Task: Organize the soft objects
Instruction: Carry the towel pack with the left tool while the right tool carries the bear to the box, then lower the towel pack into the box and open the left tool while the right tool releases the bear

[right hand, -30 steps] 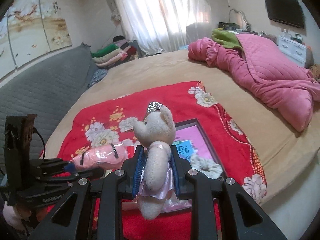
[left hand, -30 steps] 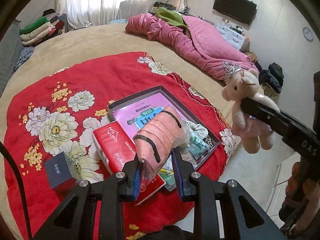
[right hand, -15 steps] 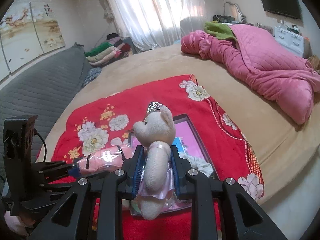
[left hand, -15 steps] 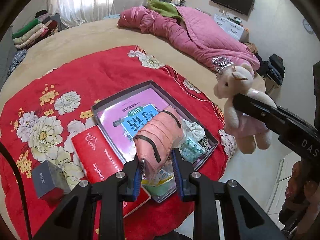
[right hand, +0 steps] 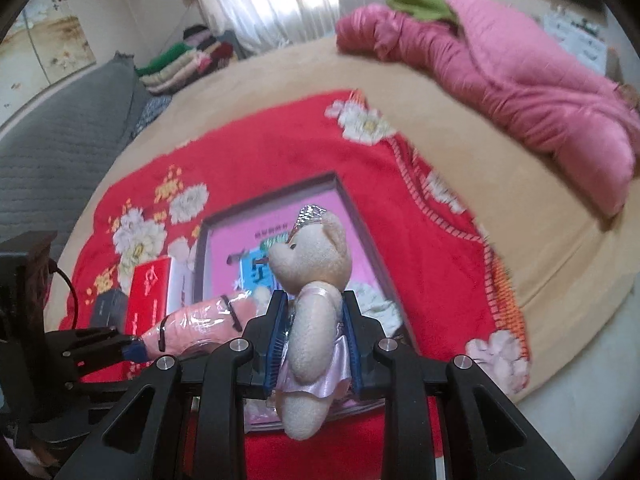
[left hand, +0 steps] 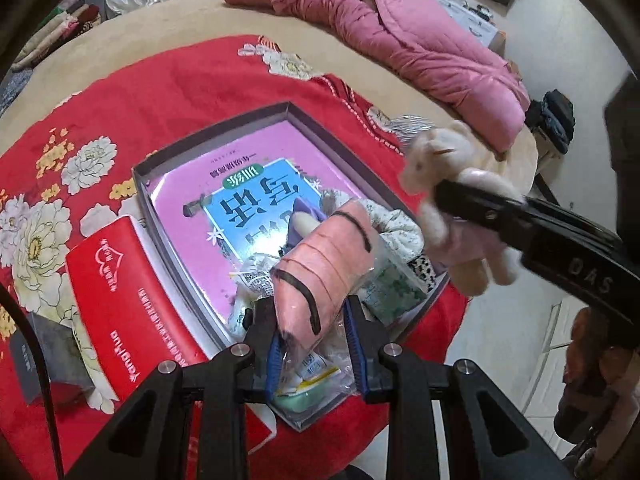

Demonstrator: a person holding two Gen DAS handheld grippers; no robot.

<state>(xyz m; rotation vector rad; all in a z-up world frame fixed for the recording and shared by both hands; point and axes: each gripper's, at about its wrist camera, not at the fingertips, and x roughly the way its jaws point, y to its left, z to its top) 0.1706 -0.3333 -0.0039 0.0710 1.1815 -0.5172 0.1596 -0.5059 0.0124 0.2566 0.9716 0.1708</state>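
A soft pink plush roll with black stripes, wrapped in clear plastic (left hand: 324,264), is clamped at its lower end between the blue pads of the left gripper (left hand: 314,344), whose jaws stand narrow around it. The roll is held tilted above the near end of a shallow grey cardboard box (left hand: 224,128). A pink and blue book (left hand: 240,200) is seen lying flat in the box, with small white and green soft items (left hand: 394,280) piled at the near end. A cream plush teddy bear with a silver crown and a pink satin skirt (right hand: 316,304) is gripped upright at its waist by the right gripper (right hand: 314,344), the pads being pressed into its body. The bear is held over the box's near right part. The box is set on a red blanket with white flowers (left hand: 160,92) spread on a tan bed (right hand: 460,120). A red packet (left hand: 120,288) is seen just beside the box's left wall, and a crumpled pink quilt (left hand: 400,40) lies well apart at the far side.
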